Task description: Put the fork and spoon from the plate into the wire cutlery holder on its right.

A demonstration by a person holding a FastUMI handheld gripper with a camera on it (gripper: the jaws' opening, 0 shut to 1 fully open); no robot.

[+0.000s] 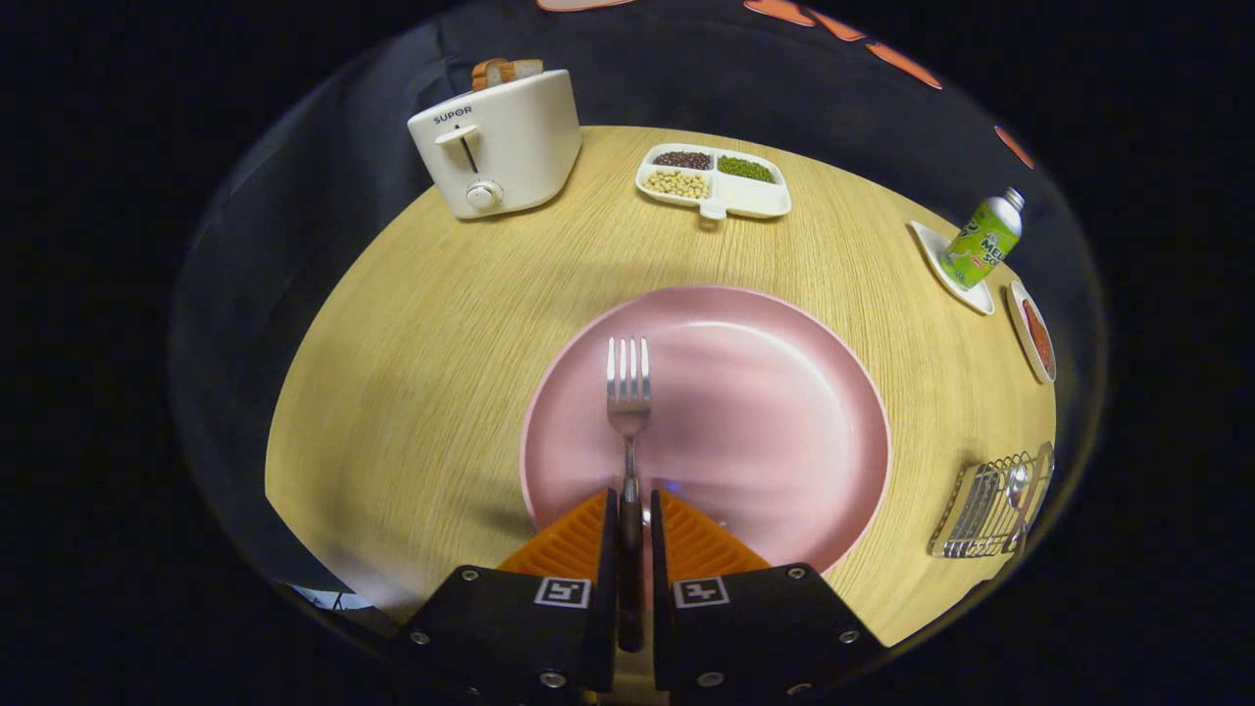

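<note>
Gripping fork (628, 392) handle, jaws closed, tines pointing straight ahead over plate (784, 412)

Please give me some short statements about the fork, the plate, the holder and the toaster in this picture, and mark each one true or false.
1. The gripper is shut on the metal fork. True.
2. The round pink plate holds a spoon. False: no spoon lies on it.
3. The wire cutlery holder stands left of the plate. False: it stands right.
4. The white toaster holds bread slices. True.
</note>
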